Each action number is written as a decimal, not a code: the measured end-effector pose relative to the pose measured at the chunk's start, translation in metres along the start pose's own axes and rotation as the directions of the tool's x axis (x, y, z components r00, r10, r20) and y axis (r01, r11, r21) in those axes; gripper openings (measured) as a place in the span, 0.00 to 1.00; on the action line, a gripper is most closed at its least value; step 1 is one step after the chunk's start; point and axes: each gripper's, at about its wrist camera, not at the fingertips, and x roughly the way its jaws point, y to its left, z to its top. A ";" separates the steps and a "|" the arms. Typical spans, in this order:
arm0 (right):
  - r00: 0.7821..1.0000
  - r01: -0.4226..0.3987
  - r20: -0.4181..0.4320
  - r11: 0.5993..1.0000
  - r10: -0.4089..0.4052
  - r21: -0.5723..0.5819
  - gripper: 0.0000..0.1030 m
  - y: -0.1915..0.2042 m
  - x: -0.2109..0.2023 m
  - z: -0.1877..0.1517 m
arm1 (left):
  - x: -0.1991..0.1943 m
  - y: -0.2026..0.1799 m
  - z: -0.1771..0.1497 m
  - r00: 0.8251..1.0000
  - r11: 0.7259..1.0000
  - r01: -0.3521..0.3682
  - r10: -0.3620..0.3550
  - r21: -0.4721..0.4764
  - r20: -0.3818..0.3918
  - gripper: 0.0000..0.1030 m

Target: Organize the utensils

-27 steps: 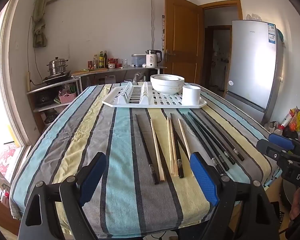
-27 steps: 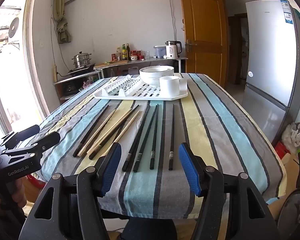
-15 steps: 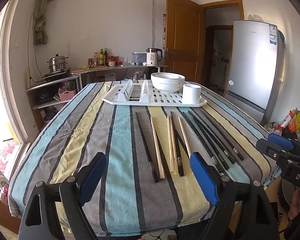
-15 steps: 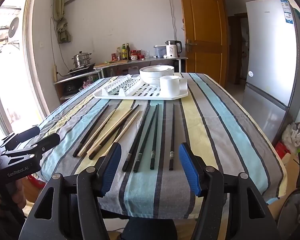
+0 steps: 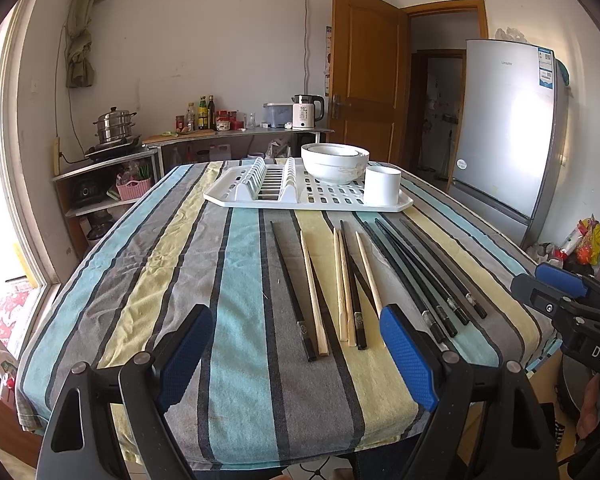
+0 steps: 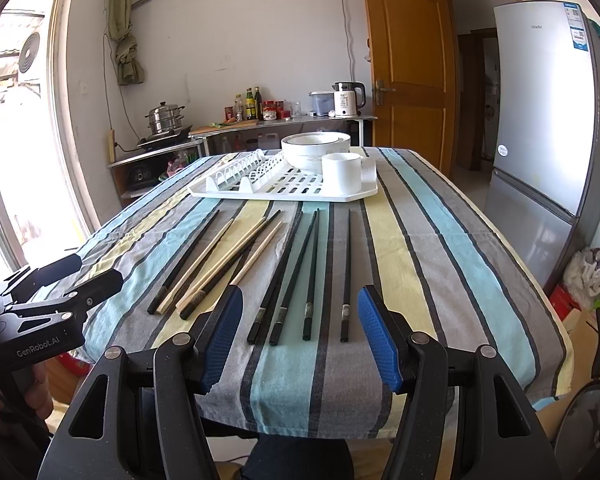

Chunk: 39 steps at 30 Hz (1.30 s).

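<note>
Left claw: jaws wide apart, holding nothing, poised over the near edge of the desk toward its left half. Right claw: jaws likewise apart and empty, over the near edge toward the right half. Each claw shows at the side of the other's view, clear of the cloth.

The desk carries a striped cloth in blue, grey and yellow. The chopsticks lie on it in a loose row, lengthwise from near edge toward far edge, handle ends nearest.

Left group: one black chopstick with a wooden chopstick just beside it, their near ends almost touching. Next, a wooden pair lying close together, with a black stick alongside and crossing over another black one. A further wooden stick lies just right of these; its near end is hidden behind the left claw's right finger.

Right group: four black chopsticks, near ends fanned slightly apart, lying between the right claw's fingers in its view.

Toward the far edge, a white drying rack sits across the desk. On its right part stand stacked white bowls and, nearer, a white cup. The rack's slotted left part holds nothing visible.

Beyond the desk: a counter with a kettle and bottles, a door, a fridge.
</note>
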 end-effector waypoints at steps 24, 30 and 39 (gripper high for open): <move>1.000 -0.003 -0.009 1.000 0.003 -0.001 0.59 0.003 0.000 0.000 | 0.002 -0.001 0.000 0.999 1.000 0.023 -0.024 -0.006 -0.022 0.83; 1.000 -0.002 -0.007 1.000 0.002 -0.002 0.59 0.003 0.000 0.001 | 0.001 -0.001 -0.001 0.999 1.000 0.025 -0.025 -0.004 -0.020 0.83; 1.000 -0.002 -0.009 1.000 0.002 -0.002 0.59 0.003 0.001 0.000 | 0.001 -0.001 0.000 0.999 1.000 0.026 -0.026 -0.006 -0.020 0.83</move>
